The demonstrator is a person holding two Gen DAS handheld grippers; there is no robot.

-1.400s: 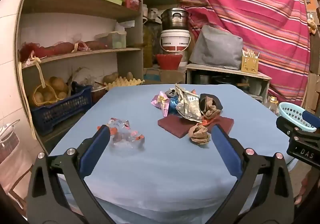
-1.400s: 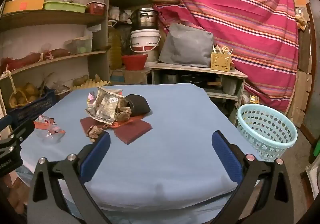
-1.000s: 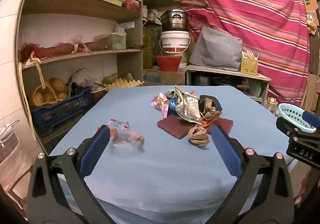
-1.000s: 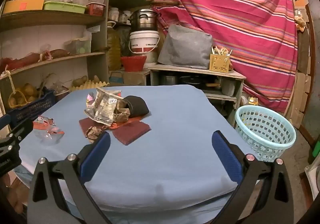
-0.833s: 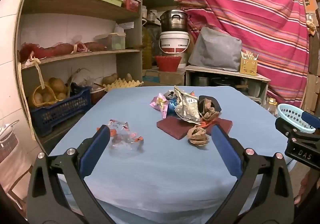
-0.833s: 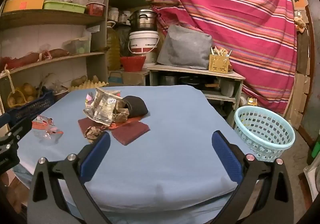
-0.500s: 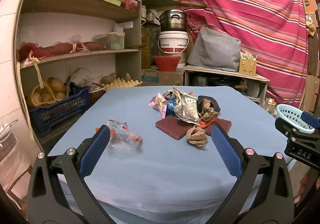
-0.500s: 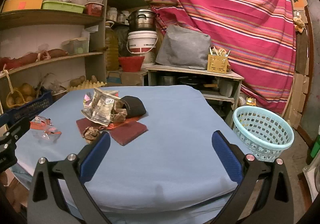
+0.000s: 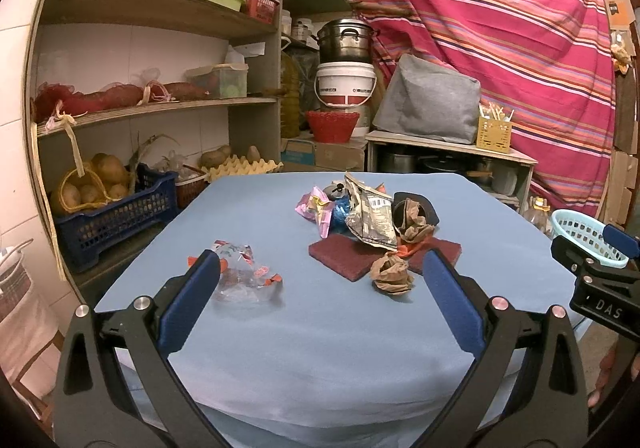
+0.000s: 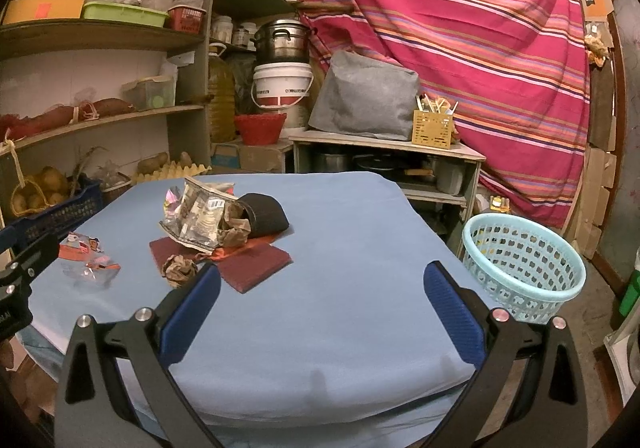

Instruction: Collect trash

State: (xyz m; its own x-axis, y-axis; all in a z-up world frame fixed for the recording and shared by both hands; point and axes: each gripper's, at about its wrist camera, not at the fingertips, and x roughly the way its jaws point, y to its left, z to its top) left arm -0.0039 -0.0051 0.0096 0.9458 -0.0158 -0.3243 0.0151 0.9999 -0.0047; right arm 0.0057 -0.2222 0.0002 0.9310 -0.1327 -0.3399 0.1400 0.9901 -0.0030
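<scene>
Where legible, "DAS" [image 9: 608, 313] on right gripper [image 10: 320, 284]

I count two maroon scrub pads [image 9: 348, 254], one crumpled brown paper ball [image 9: 391, 274], one clear plastic wrapper [image 9: 240, 276], one laundry-style basket [image 10: 520, 268].

"DAS" in white on the right tongs [image 9: 598, 262], black body

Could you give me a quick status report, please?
Left gripper and right gripper open, empty. Wrappers, crumpled paper ball untouched on table. Basket empty, path clear.
</scene>
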